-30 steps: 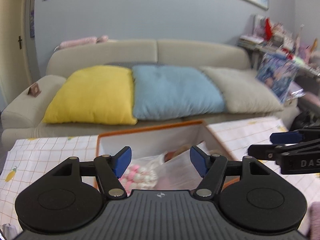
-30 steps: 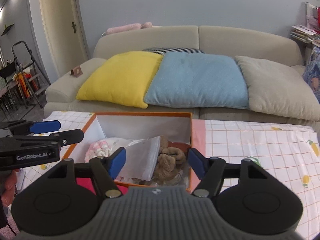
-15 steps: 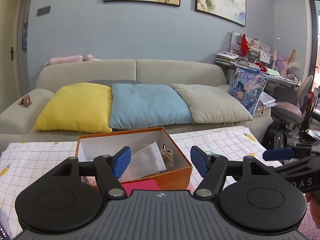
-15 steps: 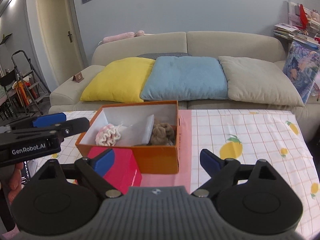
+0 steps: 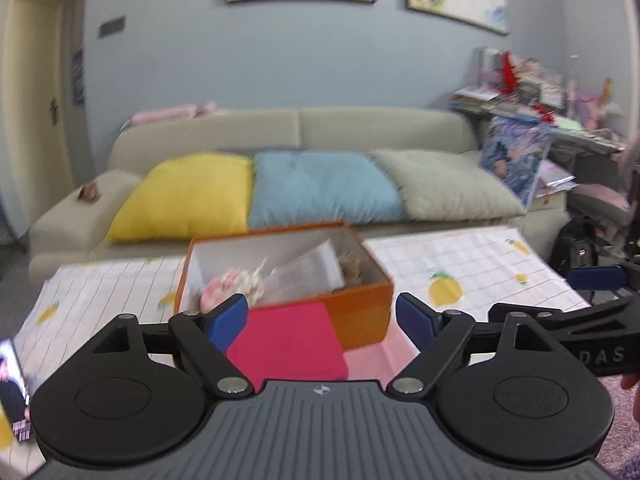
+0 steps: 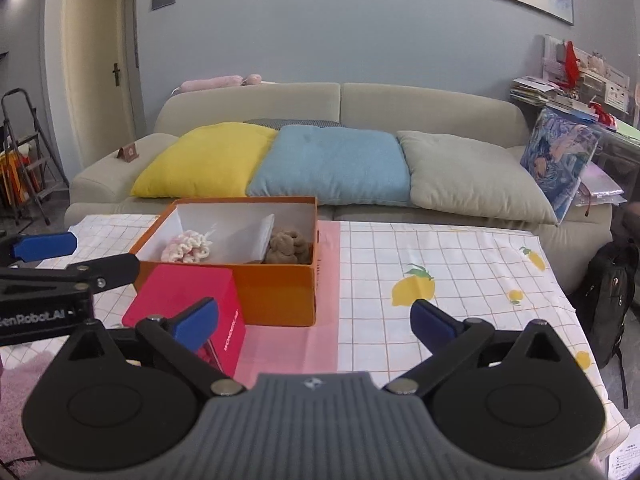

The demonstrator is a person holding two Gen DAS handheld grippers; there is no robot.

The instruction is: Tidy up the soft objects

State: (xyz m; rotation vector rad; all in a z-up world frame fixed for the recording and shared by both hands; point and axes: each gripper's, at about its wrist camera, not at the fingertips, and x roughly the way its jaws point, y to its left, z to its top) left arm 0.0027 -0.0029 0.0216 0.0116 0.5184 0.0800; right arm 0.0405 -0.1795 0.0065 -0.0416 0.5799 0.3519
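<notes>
An orange box point(image 6: 276, 292) stands on the table and also shows in the left wrist view point(image 5: 360, 300). Inside it lie a pink-and-white fluffy item point(image 6: 186, 246), a clear plastic bag point(image 6: 240, 240) and a brown fluffy item point(image 6: 290, 246). A red box point(image 6: 184, 296) stands against its near side. My left gripper point(image 5: 322, 320) is open and empty, held back above the red box point(image 5: 286, 340). My right gripper point(image 6: 314, 320) is open and empty, near the table's front edge, to the right of the red box.
The table has a checked cloth with lemon prints point(image 6: 440, 272) and a pink mat point(image 6: 288, 344). Behind it a beige sofa point(image 6: 420, 108) holds yellow, blue and grey cushions. A black backpack point(image 6: 608, 292) sits on the floor at the right. A stepladder point(image 6: 20, 148) stands at the far left.
Both grippers have pulled back and up from over the orange box. The whole box and the red box are now in view. The right jaws have opened wider.
</notes>
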